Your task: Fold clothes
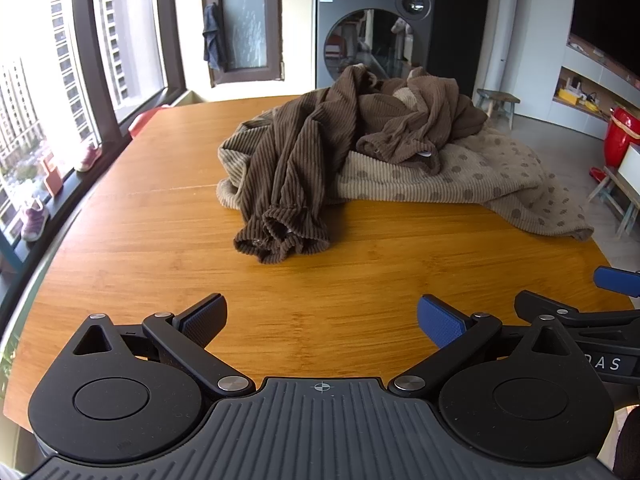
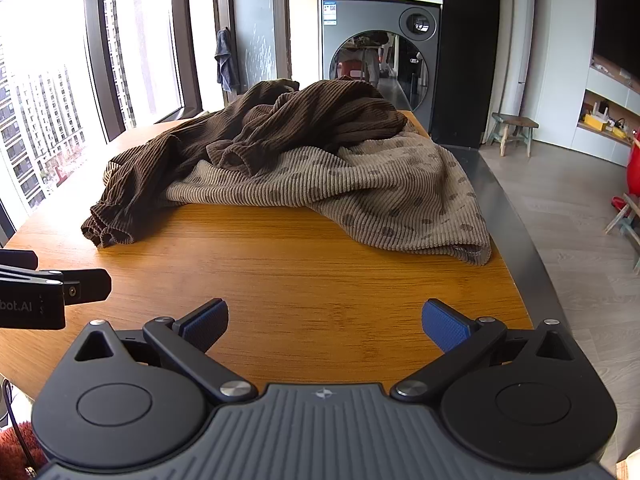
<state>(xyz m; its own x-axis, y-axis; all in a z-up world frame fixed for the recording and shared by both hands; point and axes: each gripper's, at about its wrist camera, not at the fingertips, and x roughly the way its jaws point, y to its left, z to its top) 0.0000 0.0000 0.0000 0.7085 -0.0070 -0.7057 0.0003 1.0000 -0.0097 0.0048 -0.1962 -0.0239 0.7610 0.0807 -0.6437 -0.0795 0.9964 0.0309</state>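
Clothes heaped on a wooden table [image 1: 160, 240] — a dark brown corduroy garment [image 1: 304, 148] crumpled on top of a tan ribbed piece with brown dots [image 1: 492, 176]. Brown sleeve or leg, hard to say which, trailing toward the near side, its gathered cuff [image 1: 280, 236] flat on the bare wood. Tan piece spread toward the table's right edge, one corner close to that edge in the right wrist view.

Left gripper [image 1: 322, 322] low over the near part of the table, blue pads spread wide, nothing but bare wood between them. Right gripper [image 2: 325, 322] the same — jaws fully apart, holding nothing, angled down at the tabletop. Both well short of the clothes, touching neither. Each gripper's tip peeking into the other's view at the frame edge, so side by side.

Behind the table, a grey washing machine [image 1: 372, 28] with a round glass door. Tall windows [image 1: 80, 40] on the left, small shoes [image 1: 34, 220] on the sill. Wooden stool [image 2: 514, 130] on the floor to the right.
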